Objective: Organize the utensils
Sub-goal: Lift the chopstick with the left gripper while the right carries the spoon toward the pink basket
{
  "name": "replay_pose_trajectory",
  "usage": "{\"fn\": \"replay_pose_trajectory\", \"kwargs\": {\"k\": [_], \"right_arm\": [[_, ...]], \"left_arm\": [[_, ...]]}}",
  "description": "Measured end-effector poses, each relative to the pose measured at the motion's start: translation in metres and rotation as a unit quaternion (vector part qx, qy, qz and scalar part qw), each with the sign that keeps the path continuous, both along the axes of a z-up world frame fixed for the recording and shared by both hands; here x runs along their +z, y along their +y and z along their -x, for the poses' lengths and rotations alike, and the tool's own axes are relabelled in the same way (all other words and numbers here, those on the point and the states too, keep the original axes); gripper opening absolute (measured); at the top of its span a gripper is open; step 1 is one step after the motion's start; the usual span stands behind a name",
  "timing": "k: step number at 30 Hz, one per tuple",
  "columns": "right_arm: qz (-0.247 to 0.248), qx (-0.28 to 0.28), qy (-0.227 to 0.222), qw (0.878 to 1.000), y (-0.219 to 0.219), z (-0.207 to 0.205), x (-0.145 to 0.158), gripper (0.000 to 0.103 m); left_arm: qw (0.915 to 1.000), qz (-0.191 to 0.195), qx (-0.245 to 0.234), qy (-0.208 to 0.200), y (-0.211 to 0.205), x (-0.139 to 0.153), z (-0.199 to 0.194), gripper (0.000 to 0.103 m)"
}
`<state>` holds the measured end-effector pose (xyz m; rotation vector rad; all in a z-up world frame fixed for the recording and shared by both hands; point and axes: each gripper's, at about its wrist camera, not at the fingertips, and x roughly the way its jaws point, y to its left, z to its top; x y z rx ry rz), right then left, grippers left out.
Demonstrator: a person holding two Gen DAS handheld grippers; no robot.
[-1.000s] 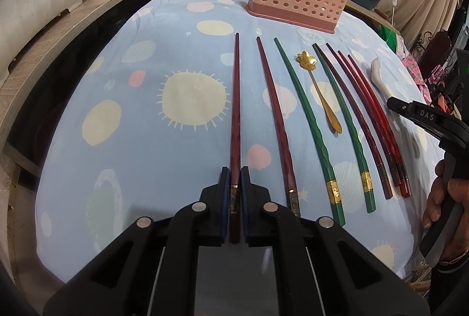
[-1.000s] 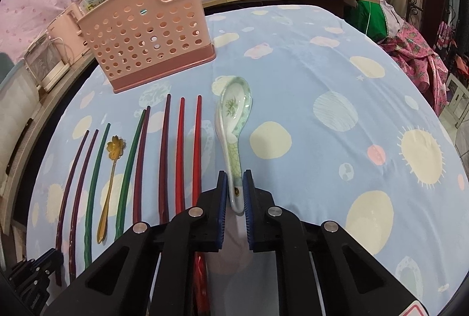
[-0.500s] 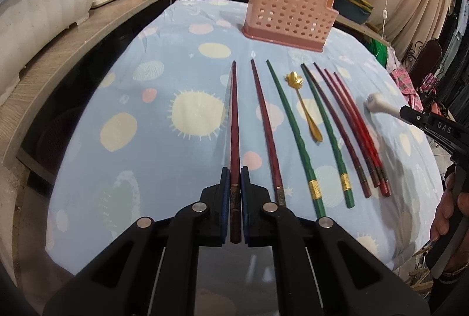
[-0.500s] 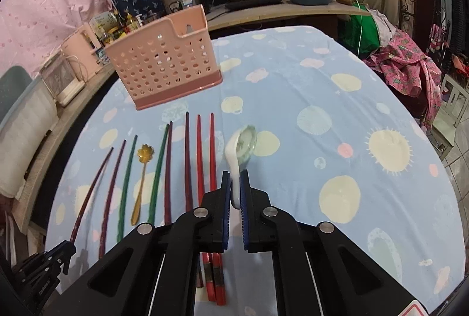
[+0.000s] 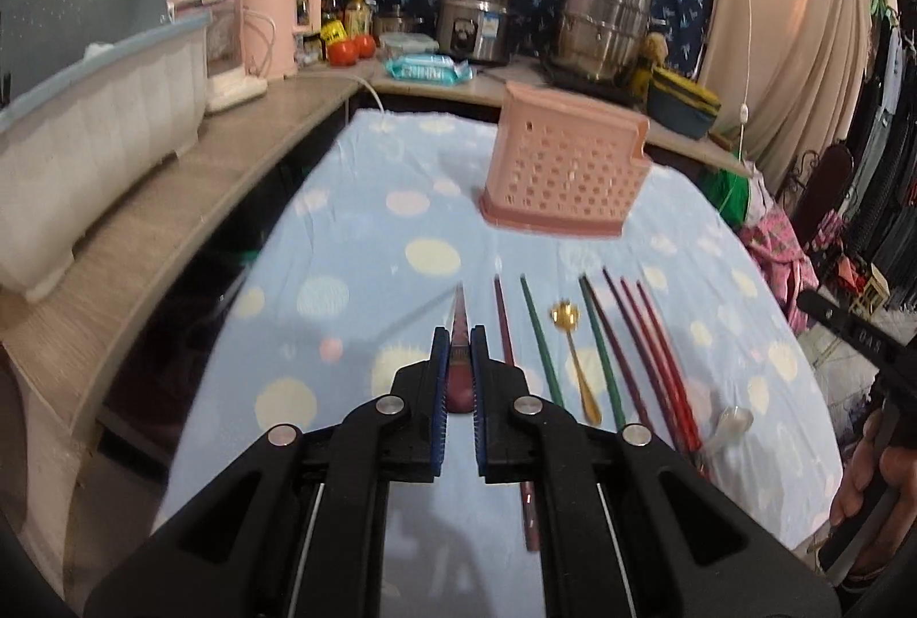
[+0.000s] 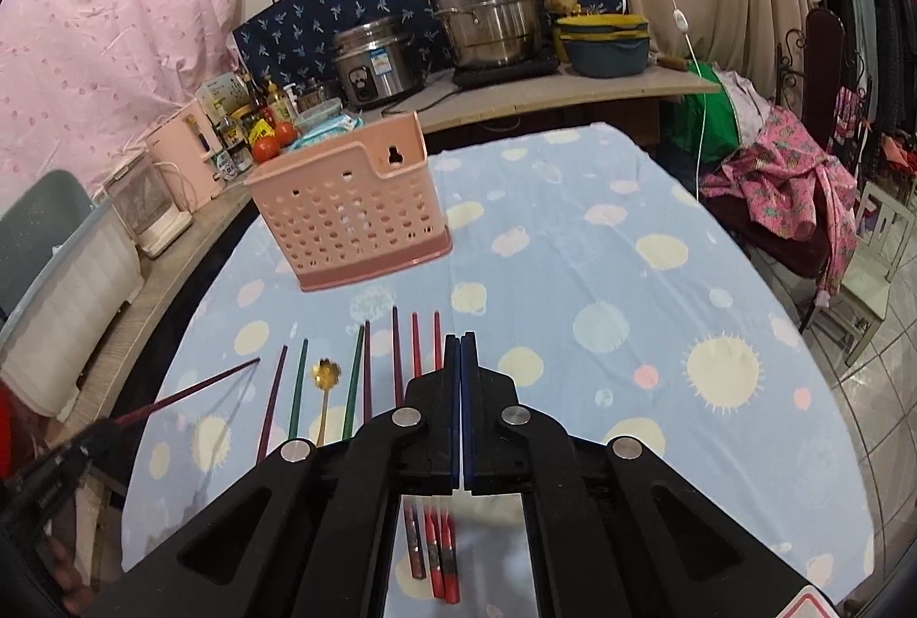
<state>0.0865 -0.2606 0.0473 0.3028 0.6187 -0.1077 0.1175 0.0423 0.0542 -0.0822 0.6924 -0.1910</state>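
The dark red chopstick point(image 5: 459, 325) runs lengthwise away from the camera, tip toward the pink basket point(image 5: 564, 171), raised off the desk point(image 5: 367, 228); the left gripper point(image 5: 458, 360) pinches its thick end; the right gripper point(image 6: 460, 377) is pressed together, nothing visible between its pads; remaining chopsticks point(image 5: 630, 337) lie parallel on the cloth

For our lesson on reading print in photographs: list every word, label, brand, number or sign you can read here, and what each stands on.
"DAS": white letters, seen upside down, on the side of the right gripper.
Sticker on the rice cooker: too small to read.
Print on the wet wipes packet: blurred, unreadable.
Labels on the bottles: too small to read.
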Motion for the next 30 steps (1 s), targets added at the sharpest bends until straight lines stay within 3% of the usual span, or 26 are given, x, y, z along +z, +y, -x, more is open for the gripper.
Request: {"fn": "replay_pose_trajectory", "kwargs": {"k": [7,10,12,13,17,23,30], "right_arm": [[-0.006,-0.004,0.016,1.000,-0.011,-0.001,-0.008,0.001],[-0.016,-0.009,0.048,0.999,-0.014,0.010,-0.028,0.012],[-0.027,-0.012,0.068,0.997,-0.014,0.021,-0.045,0.028],[-0.028,-0.012,0.081,0.996,-0.012,0.028,-0.053,0.029],[-0.037,0.007,0.127,0.991,0.005,0.053,-0.083,0.030],[-0.018,0.042,0.160,0.986,0.036,0.079,-0.107,0.030],[0.000,0.047,0.160,0.986,0.041,0.081,-0.115,0.021]], "left_arm": [[0.9997,0.002,0.002,-0.025,-0.002,0.018,-0.011,0.007],[0.9999,0.002,-0.003,-0.010,-0.003,0.008,-0.008,0.007],[1.0000,0.000,-0.006,0.005,-0.006,-0.003,-0.005,0.007],[0.9999,0.000,-0.007,0.010,-0.006,-0.007,-0.003,0.007],[0.9992,0.000,-0.009,0.039,-0.008,-0.026,0.005,0.007],[0.9982,-0.011,-0.015,0.058,-0.011,-0.040,0.021,0.007],[0.9974,-0.016,-0.022,0.067,-0.017,-0.045,0.033,0.007]]}}
